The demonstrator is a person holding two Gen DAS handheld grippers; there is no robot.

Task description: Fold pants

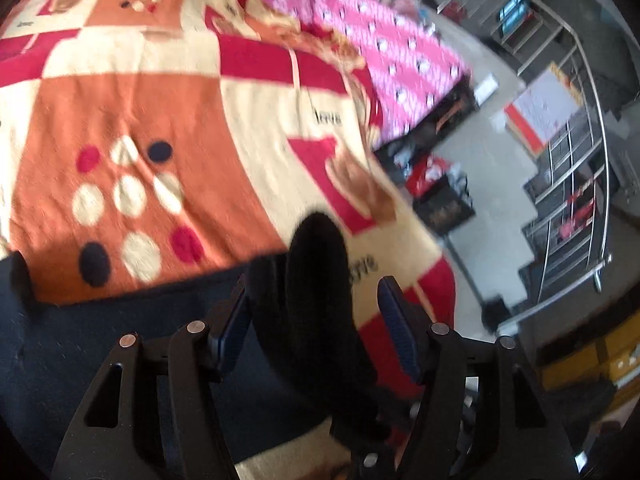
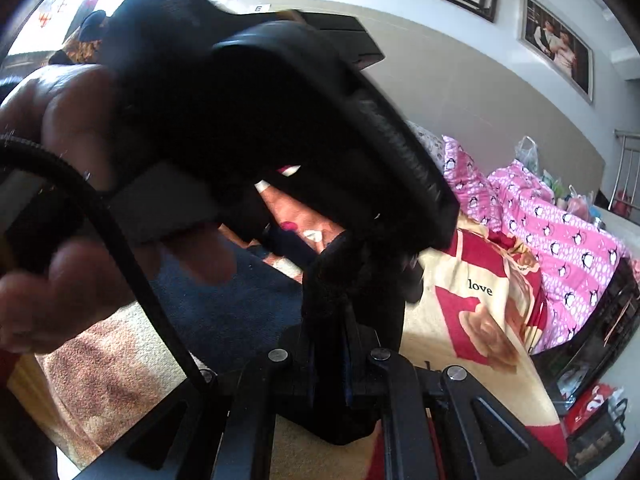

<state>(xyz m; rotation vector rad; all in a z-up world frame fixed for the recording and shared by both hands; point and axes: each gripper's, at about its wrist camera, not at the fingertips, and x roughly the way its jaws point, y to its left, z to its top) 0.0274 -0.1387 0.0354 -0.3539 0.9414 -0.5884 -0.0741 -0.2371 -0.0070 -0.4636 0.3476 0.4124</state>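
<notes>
- On the bed, a patterned blanket covers most of the surface; dark navy pants lie on its near edge, pink quilt beyond.
- Right gripper is pinched tight on a bunched dark fold of the pants, lifted off the blanket.
- Left gripper has jaws apart, a raised ridge of dark cloth between them, pads not clearly pressing.
- Left device and the hand holding it fill the right view, so the two sit close together.
- Likely step: grab a second point, then carry the fold over.
- Close left fully before pulling; keep both grips level, cloth taut, edges lined up.
</notes>
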